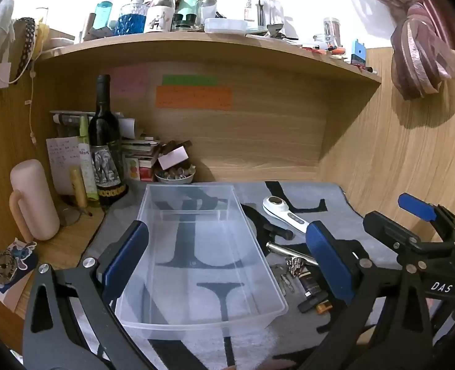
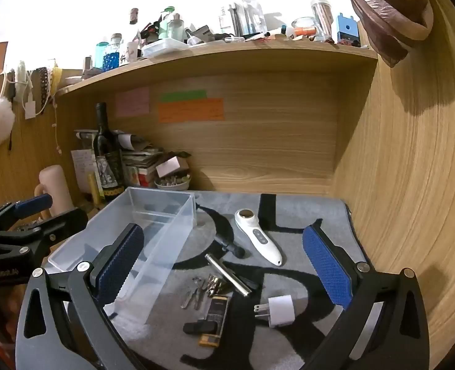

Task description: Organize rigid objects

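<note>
Bin (image 1: 208,314) between open left tongs (image 1: 227,262) | plug (image 2: 281,310) between open right tongs (image 2: 227,277)

wine bottle (image 1: 106,141) (elephant label) | pink mug (image 1: 34,200) left of it | bead bowl (image 1: 174,176) right | orange note (image 1: 194,98) above-right

L gripper (image 1: 227,257) & R gripper (image 2: 224,262): matte black frames w/ triangular cutouts, silver screws, blue textured finger pads (image 2: 327,266); white "DAS" lettering on R body.
</note>
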A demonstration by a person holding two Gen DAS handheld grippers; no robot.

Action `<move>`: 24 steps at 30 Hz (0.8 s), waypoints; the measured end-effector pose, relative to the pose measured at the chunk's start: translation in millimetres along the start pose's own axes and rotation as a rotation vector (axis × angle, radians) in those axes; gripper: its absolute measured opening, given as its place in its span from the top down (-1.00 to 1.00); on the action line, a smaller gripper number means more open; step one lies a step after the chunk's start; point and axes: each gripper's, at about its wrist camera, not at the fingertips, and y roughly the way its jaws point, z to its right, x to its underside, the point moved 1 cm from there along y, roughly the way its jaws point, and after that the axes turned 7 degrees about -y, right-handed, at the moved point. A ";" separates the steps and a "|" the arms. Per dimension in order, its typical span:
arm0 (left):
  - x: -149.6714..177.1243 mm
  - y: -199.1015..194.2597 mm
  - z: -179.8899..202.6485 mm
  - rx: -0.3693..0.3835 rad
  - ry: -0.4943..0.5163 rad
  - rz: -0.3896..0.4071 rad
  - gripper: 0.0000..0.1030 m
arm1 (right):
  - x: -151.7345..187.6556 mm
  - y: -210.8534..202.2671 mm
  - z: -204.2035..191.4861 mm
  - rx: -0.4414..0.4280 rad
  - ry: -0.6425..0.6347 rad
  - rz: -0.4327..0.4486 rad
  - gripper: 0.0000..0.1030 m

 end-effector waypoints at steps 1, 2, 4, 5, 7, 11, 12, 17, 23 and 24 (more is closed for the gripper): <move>0.1 -0.3 -0.3 0.006 -0.003 0.007 -1.00 | -0.2 0.1 0.1 0.000 0.001 0.000 -1.00; -0.2 -0.3 -0.5 0.006 0.000 0.009 -1.00 | -0.3 0.3 0.2 0.000 0.001 -0.001 -1.00; 0.1 -0.9 0.0 0.005 0.004 0.017 -1.00 | -0.6 0.3 0.7 0.001 0.001 -0.002 -1.00; 0.2 -1.0 0.1 0.007 0.007 0.018 -1.00 | 0.1 1.4 -1.5 0.000 0.001 -0.002 -1.00; 0.2 -1.1 0.5 0.003 0.010 0.020 -1.00 | 0.1 0.9 -2.0 0.000 0.001 -0.002 -1.00; -0.3 -1.6 0.4 0.001 0.012 0.024 -1.00 | -0.2 1.6 -2.1 -0.001 0.002 -0.007 -1.00; -2.3 -2.0 2.4 0.002 0.013 0.024 -1.00 | -0.1 1.4 -2.5 -0.001 0.002 -0.007 -1.00; -2.8 1.1 1.5 0.006 0.013 0.022 -1.00 | -0.2 -0.6 -2.8 0.000 0.003 -0.008 -1.00; -1.3 0.0 3.4 0.004 0.021 0.025 -1.00 | 0.5 -0.9 -2.3 -0.001 0.003 -0.008 -1.00; -1.5 0.3 3.1 0.005 0.022 0.025 -1.00 | -1.1 -1.8 -3.3 0.000 0.003 -0.007 -1.00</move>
